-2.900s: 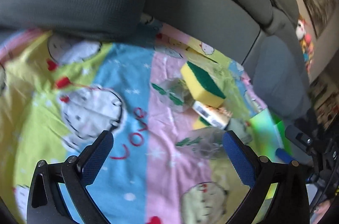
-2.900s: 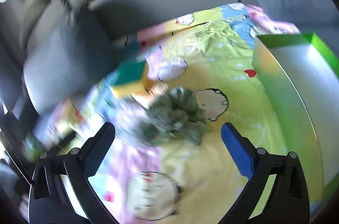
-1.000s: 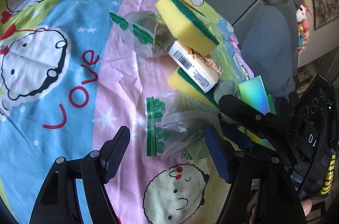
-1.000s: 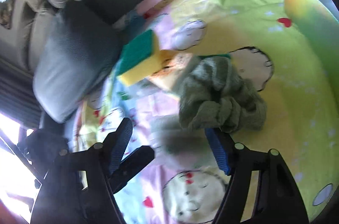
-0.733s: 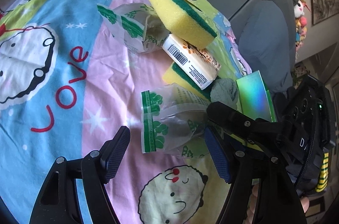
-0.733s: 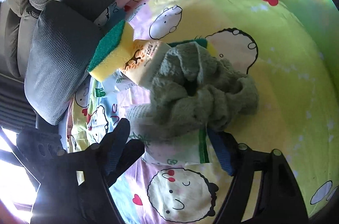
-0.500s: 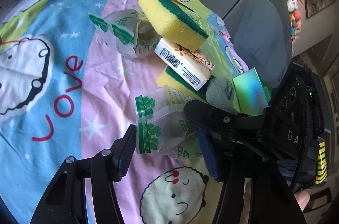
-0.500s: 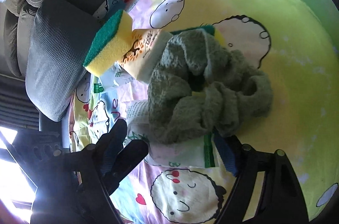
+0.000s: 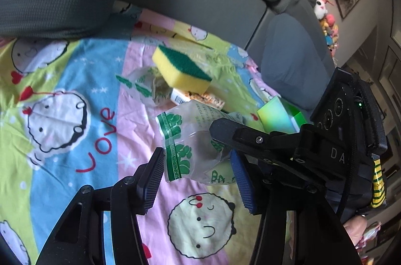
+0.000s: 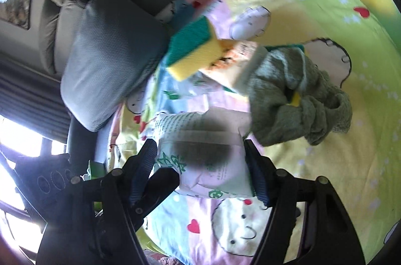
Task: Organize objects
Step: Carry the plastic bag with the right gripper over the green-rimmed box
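Both grippers meet at one clear plastic bag (image 9: 190, 147): left gripper (image 9: 198, 179) seems closed on its sides, though contact is hard to judge, while right gripper (image 10: 203, 164) is closing around it. Its green-printed edge stands upright, leftward in the left view. Blanket (image 9: 62, 94) lies bare left; sponge (image 9: 180, 71) and green towel (image 10: 295, 94) crowd beyond.

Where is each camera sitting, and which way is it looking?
Left wrist view: sits on the left tool, looking down along its fingers at the plastic bag between them; the right tool reaches in, a fingertip shows.
Right wrist view: sits on the right tool, looking down at the same bag, blurred, beside a green towel; the left tool pokes in, its jaws closing.
Both share: bag, yellow-green sponge, cartoon sheet.
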The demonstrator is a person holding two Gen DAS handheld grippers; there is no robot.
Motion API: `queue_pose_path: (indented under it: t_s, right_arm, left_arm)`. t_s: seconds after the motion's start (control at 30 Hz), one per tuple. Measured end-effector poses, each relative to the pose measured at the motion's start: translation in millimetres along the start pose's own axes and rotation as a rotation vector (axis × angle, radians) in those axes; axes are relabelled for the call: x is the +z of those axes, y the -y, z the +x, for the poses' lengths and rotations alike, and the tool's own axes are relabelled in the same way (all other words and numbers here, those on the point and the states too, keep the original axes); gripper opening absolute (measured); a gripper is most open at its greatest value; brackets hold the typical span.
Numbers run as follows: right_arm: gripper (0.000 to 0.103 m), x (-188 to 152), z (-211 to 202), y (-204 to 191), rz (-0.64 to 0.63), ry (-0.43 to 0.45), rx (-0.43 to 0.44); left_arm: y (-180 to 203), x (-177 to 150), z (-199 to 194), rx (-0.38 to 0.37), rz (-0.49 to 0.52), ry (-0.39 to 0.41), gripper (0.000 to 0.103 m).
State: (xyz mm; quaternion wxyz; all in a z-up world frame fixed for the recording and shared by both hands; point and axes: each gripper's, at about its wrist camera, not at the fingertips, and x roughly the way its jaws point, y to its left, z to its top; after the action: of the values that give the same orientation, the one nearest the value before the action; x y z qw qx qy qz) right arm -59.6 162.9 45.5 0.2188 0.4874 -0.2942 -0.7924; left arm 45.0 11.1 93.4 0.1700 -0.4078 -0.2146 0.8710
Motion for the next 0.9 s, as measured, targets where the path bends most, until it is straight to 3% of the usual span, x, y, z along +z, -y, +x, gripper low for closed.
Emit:
queue_pose_path:
  t_s: [0.47, 0.9]
  right_arm:
    - [0.068, -12.0, -60.0, -26.9, -0.119, 0.172, 0.073]
    - [0.069, -16.6, -107.1, -16.8, -0.126, 0.282, 0.092]
  left_arm:
    - [42.0, 3.2, -39.7, -0.032, 0.129, 0.149, 0.055]
    - [87.4, -1.8, -38.0, -0.05, 0.23, 0.191, 0.055]
